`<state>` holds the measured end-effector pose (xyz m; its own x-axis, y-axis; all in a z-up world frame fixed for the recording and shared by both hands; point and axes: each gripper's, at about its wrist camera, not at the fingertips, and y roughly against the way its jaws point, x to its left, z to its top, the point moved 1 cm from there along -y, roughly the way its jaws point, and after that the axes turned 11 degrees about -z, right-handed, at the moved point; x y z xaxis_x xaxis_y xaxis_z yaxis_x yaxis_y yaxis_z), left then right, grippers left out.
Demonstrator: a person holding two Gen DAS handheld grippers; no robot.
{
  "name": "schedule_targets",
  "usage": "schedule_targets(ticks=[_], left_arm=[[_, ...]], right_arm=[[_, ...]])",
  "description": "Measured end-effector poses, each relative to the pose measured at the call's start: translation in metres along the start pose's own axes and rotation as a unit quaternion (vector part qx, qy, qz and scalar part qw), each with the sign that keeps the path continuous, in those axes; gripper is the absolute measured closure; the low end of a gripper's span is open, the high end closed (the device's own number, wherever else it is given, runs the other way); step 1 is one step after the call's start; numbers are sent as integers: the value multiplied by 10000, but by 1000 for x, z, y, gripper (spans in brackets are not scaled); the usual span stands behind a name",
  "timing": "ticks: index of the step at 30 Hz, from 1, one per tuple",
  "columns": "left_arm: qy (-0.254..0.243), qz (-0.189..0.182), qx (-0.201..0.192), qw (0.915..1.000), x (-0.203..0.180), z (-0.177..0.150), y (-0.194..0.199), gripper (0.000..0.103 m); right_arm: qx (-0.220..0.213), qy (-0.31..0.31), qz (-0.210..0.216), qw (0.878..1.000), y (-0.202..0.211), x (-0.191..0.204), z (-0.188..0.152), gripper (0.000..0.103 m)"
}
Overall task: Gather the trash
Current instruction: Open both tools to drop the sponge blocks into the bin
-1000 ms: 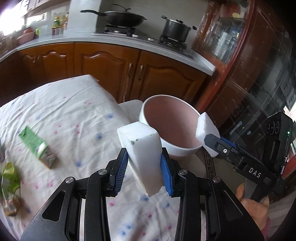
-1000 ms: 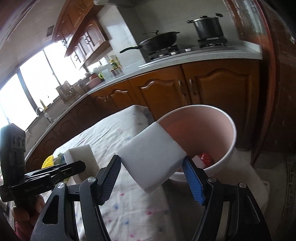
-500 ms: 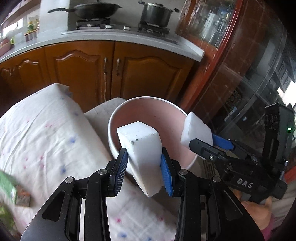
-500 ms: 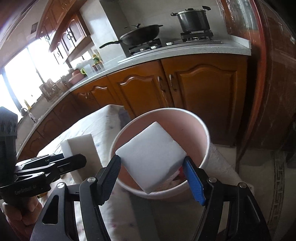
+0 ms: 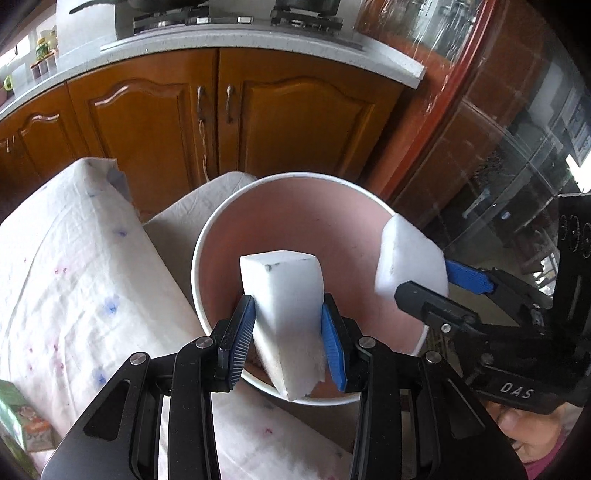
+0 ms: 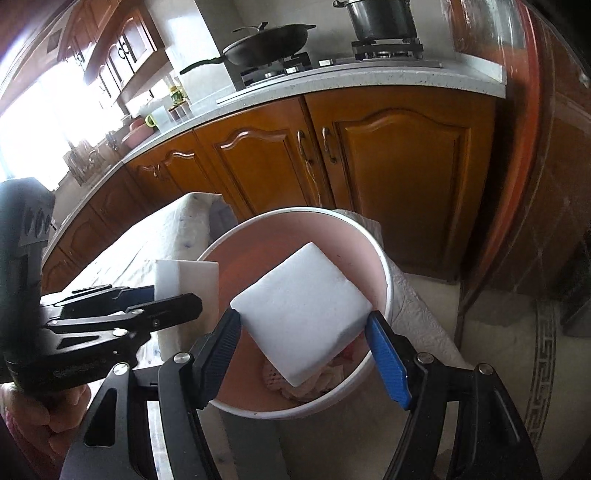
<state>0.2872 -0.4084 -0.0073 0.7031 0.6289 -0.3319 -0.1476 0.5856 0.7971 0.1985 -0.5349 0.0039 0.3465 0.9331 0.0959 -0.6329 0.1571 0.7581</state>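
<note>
The left gripper [image 5: 288, 332] is clamping a white foam block [image 5: 286, 317] between its blue-padded fingers [image 5: 243, 332], the jaws standing narrow against the block's two sides. The block is standing on end, its top poking up past the fingertips, and it is hanging over the mouth of a pink bin with a white rim [image 5: 207, 236].

The right gripper [image 6: 306, 350] is gripping a second, wider white foam block [image 6: 303, 310], turned corner-up so that two opposite corners are pressing against the pads; its jaws are standing much wider apart. This block too is hovering above the bin's opening [image 6: 384, 273]. At the bottom of the bin some crumpled scraps with a touch of red [image 6: 314, 380] are lying; what they are is unclear.

Each gripper is showing in the other's view: the right one at the right edge of the left wrist view with its block over the bin's right rim, the left one at the left edge of the right wrist view.

The bin is sitting just beside a table draped in a white cloth with small coloured dots [image 5: 74, 277]. A green carton [image 5: 22, 421] is lying on the cloth at the lower left. Behind are wooden cabinet doors [image 6: 399, 173], and a countertop carrying a black wok [image 6: 266, 44] and a steel pot [image 6: 380, 18] on the hob.
</note>
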Motion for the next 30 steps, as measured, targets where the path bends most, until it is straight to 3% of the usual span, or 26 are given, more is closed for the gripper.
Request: schedule_targets(ticks=[5, 8, 17, 30], left_arm=[[1, -10, -91, 10000, -3, 0, 3, 64], [-5, -37, -188, 9998, -4, 0, 9, 56], [173, -71, -403, 9990, 3, -12, 32, 52], [788, -91, -946, 9924, 37, -70, 81, 52]], right_arm=[[89, -114, 78, 9999, -4, -6, 2, 25], [77, -160, 101, 9998, -1, -6, 2, 18], [-214, -352, 312, 9987, 19, -7, 0, 18], [-678, -555, 683, 9938, 51, 14, -23, 15]])
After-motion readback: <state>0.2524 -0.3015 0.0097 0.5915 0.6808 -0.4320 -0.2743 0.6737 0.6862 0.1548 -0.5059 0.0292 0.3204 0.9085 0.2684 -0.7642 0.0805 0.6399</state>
